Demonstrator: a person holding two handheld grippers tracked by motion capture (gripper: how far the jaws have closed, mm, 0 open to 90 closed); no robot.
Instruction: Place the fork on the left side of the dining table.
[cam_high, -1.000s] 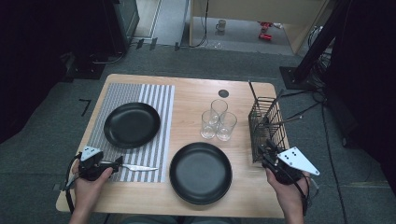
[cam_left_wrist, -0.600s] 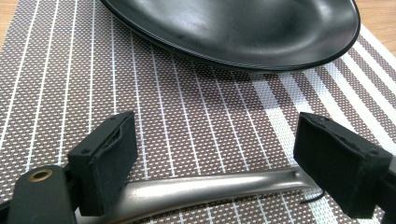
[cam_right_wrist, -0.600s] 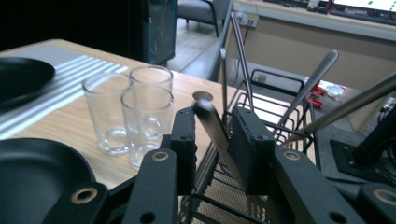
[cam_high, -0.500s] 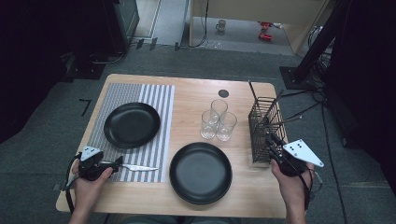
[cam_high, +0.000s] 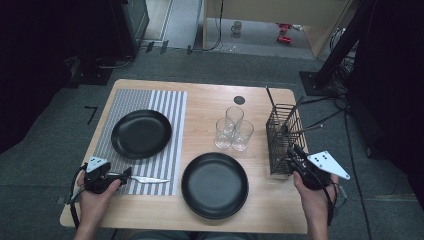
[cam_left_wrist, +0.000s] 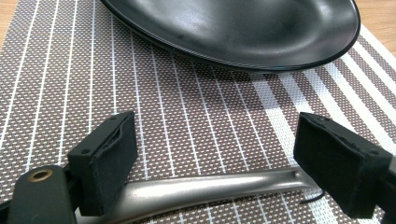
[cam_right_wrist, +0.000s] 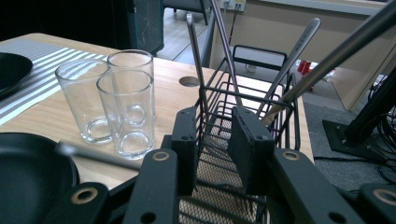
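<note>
My left gripper (cam_high: 126, 173) rests at the near edge of the striped placemat (cam_high: 165, 105), jaws open wide. The steel handle (cam_left_wrist: 210, 186) of a knife (cam_high: 147, 179) lies on the mat between its pads, and the right pad (cam_left_wrist: 336, 158) is clear of it. My right gripper (cam_high: 296, 152) sits at the near side of the black wire basket (cam_high: 285, 135). Its pads (cam_right_wrist: 247, 144) stand a narrow gap apart, having just been opening. Between them I see thin basket wires (cam_right_wrist: 205, 116) and mesh, nothing pressed. Several long utensils (cam_right_wrist: 294, 42) lean in the basket.
A black plate (cam_high: 141, 133) sits on the placemat and a second one (cam_high: 215, 185) on bare wood near the front edge. Three clear glasses (cam_high: 233, 127) stand left of the basket. A blurred grey rod (cam_right_wrist: 98, 156) lies low beside the right jaws. The table has a round hole (cam_high: 239, 100).
The right gripper has edged slightly forward toward the basket. The left gripper and the knife have not moved.
</note>
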